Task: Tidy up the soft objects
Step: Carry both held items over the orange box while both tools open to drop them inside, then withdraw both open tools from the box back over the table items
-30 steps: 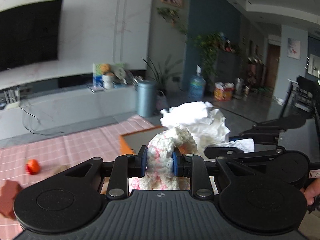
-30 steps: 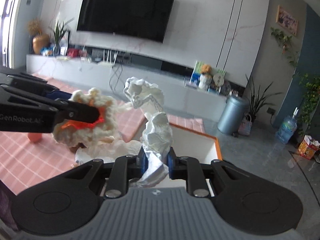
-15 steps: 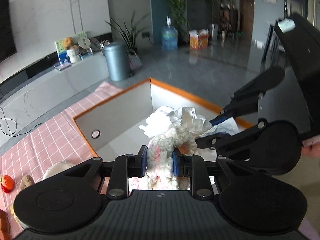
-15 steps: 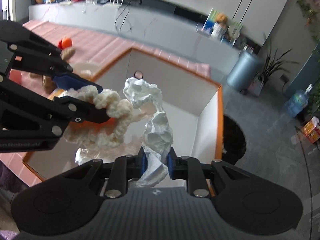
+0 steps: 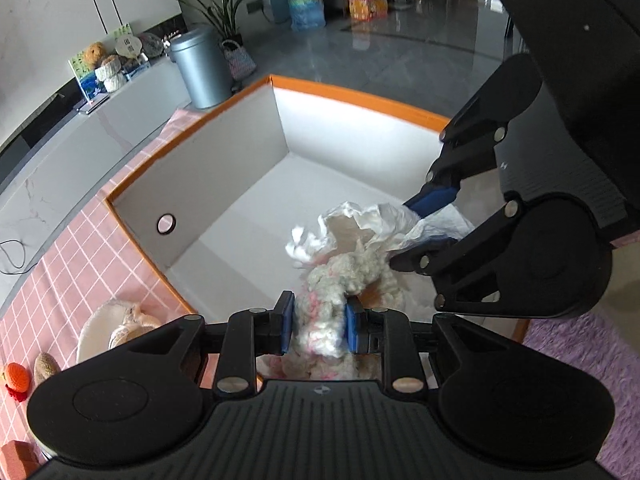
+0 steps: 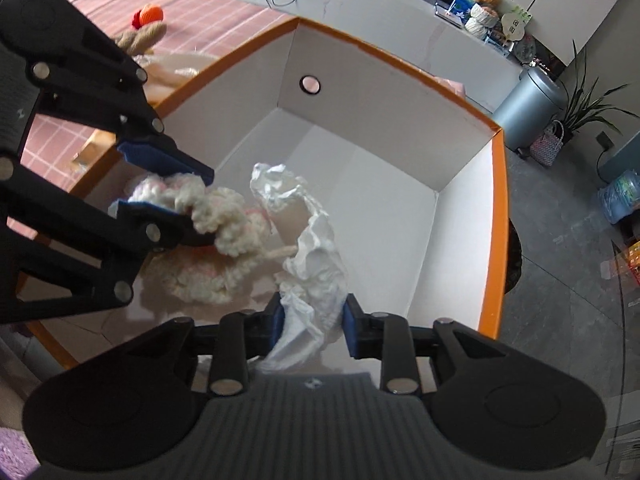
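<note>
My left gripper [image 5: 319, 327] is shut on a cream and pink knitted piece [image 5: 332, 304] and holds it inside the orange-rimmed white box [image 5: 224, 168]. The gripper also shows in the right wrist view [image 6: 168, 188] with the knitted piece [image 6: 216, 216]. My right gripper [image 6: 313, 326] holds a crumpled white cloth [image 6: 316, 264], its jaws wider than before and the cloth still between the pads. In the left wrist view the right gripper [image 5: 432, 224] holds the white cloth [image 5: 360, 224] just beyond the knitted piece.
The box [image 6: 496, 216] stands on a pink checked tablecloth [image 5: 72, 256]. A white bowl with plush items [image 5: 116, 328], an orange toy [image 5: 18, 376] and a brown toy [image 5: 46, 364] lie left of the box. A purple rug [image 5: 580, 364] lies at the right.
Both grippers have tilted down and lowered the knitted piece and the white cloth deeper into the box. The right gripper's jaws have widened around the cloth.
</note>
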A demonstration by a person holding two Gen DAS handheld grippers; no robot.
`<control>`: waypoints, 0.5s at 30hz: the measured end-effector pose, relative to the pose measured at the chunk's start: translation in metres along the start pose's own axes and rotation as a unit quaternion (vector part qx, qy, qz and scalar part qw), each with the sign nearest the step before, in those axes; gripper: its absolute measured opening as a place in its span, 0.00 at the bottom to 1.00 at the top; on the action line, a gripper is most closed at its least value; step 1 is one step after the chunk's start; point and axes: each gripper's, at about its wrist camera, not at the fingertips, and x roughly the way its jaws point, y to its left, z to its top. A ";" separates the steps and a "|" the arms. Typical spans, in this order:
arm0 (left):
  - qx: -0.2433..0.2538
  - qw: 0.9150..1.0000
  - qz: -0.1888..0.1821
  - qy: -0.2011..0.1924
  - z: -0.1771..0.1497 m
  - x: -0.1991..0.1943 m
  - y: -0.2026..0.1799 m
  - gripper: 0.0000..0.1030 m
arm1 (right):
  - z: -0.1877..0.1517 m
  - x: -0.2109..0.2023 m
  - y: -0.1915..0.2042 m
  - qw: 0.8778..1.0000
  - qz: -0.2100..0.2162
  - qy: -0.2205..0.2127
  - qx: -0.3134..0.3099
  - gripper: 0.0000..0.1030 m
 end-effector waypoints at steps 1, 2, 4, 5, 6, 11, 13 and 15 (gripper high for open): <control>0.002 1.000 0.003 0.006 -0.001 0.002 -0.001 0.27 | -0.001 0.001 0.001 1.000 -0.001 0.002 0.000 0.30; 0.005 1.000 0.007 0.008 -0.002 0.003 -0.002 0.27 | -0.001 0.002 0.000 1.000 -0.001 0.004 -0.001 0.32; 0.013 1.000 0.014 0.014 -0.005 0.006 -0.003 0.28 | 0.001 0.004 0.001 1.000 -0.001 0.008 -0.005 0.37; 0.018 1.000 0.015 0.015 -0.006 0.007 -0.004 0.28 | 0.002 0.005 0.003 1.000 -0.003 0.008 -0.008 0.41; 0.020 1.000 0.013 0.017 -0.005 0.008 -0.004 0.29 | 0.003 0.004 0.004 1.000 -0.006 0.008 -0.011 0.44; 0.027 0.999 0.025 0.014 -0.003 0.005 -0.008 0.46 | 0.004 -0.003 0.005 1.000 -0.021 0.001 -0.019 0.52; 0.027 0.999 0.027 0.012 -0.003 0.002 -0.010 0.49 | 0.004 -0.008 0.006 0.999 -0.031 -0.005 -0.025 0.58; 0.024 0.999 0.026 0.009 -0.002 0.000 -0.009 0.52 | 0.003 -0.013 0.007 0.999 -0.039 -0.013 -0.031 0.64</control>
